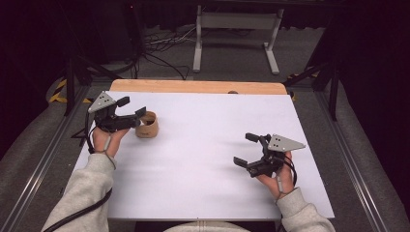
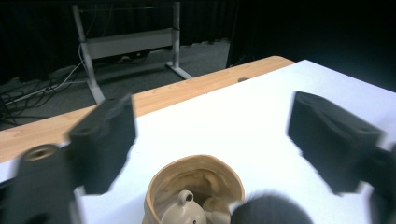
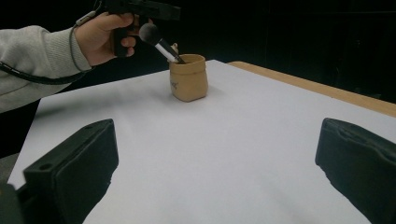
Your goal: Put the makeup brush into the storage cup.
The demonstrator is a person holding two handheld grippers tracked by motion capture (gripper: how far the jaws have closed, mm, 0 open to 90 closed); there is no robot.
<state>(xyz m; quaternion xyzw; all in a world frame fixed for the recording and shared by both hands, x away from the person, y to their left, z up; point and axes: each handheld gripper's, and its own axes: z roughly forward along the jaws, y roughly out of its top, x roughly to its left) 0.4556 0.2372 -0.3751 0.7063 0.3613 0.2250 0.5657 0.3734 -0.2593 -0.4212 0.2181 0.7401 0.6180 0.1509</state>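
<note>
A white table with a wooden far edge; behind it a grey metal frame and, probably, cables.

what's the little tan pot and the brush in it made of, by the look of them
The pot looks like unglazed or matt clay: tan, with thick uneven walls and a wavy, hand-shaped rim; that is a guess. The brush has a soft, dark, fluffy bristle head, whether hair or synthetic I cannot tell, on a shiny, probably metal ferrule. Its handle is hidden inside the pot.

A glazed, ceramic-looking tan pot stands on matt white sheet over a bare wooden tabletop.
</note>
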